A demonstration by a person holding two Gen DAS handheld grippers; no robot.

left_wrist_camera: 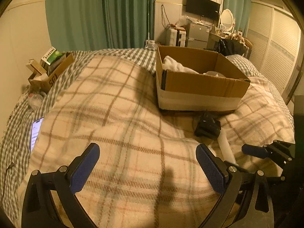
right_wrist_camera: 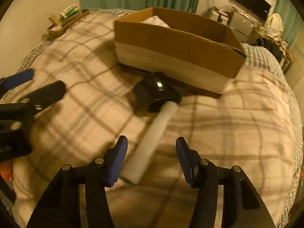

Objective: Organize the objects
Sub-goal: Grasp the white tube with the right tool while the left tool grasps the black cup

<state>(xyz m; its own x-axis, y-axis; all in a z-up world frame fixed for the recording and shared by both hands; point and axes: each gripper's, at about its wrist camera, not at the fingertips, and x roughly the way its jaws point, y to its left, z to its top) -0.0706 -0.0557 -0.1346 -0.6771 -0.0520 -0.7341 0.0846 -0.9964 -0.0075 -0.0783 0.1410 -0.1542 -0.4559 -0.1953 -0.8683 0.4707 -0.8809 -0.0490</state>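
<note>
An open cardboard box (left_wrist_camera: 201,83) stands on the plaid blanket, with white cloth (left_wrist_camera: 174,64) inside; it also shows in the right wrist view (right_wrist_camera: 176,47). In front of it lie a black object (right_wrist_camera: 155,91) and a white cylinder (right_wrist_camera: 152,142), touching end to end; both show in the left wrist view, the black object (left_wrist_camera: 208,126) and the cylinder (left_wrist_camera: 227,148). My right gripper (right_wrist_camera: 152,159) is open, its fingers on either side of the cylinder's near end, just above it. My left gripper (left_wrist_camera: 148,165) is open and empty over bare blanket, left of the cylinder.
A phone (left_wrist_camera: 36,131) with a lit screen lies at the bed's left edge. A small cardboard box (left_wrist_camera: 51,72) with packages sits at the far left. Green curtains, a wall TV (left_wrist_camera: 202,5), a fridge and a cluttered desk stand beyond the bed.
</note>
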